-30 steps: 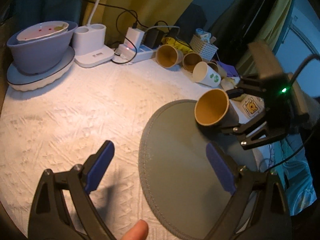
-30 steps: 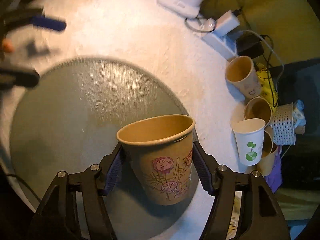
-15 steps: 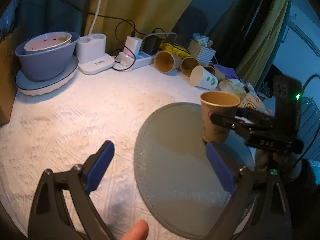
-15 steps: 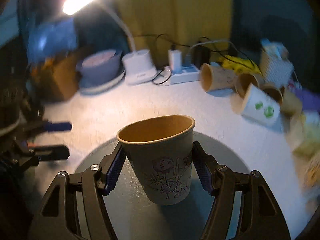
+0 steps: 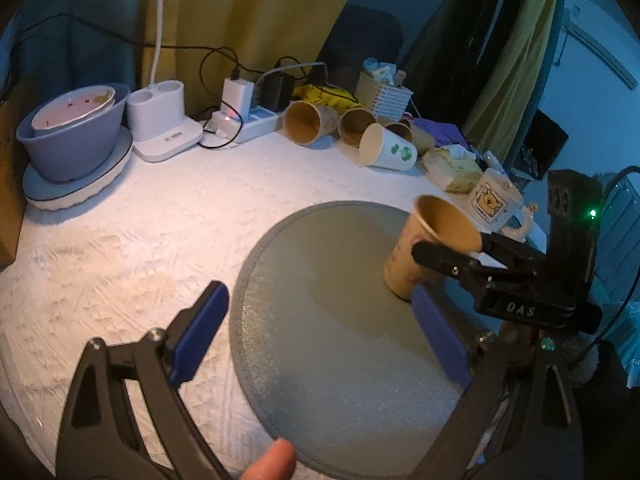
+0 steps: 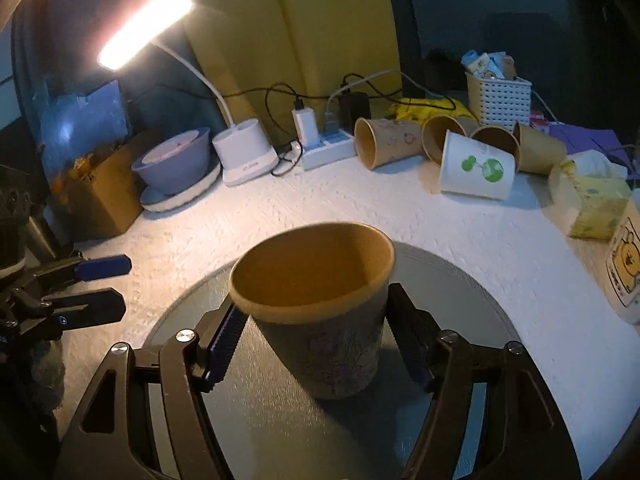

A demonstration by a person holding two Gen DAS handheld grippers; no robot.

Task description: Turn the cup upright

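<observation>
We see our right gripper point(image 6: 318, 344) clamping the upright cup point(image 6: 320, 320) on the mat point(image 6: 472, 304), our left gripper point(image 5: 320, 344) spread wide.

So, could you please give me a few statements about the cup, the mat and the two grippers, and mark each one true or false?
1. The brown paper cup sits between the right gripper's fingers, mouth up. True.
2. The left gripper holds a cup. False: it is open and holds nothing.
3. The brown cup is over the round grey mat. True.
4. The white paper cup with green print stands upright. False: it lies on its side.
</observation>
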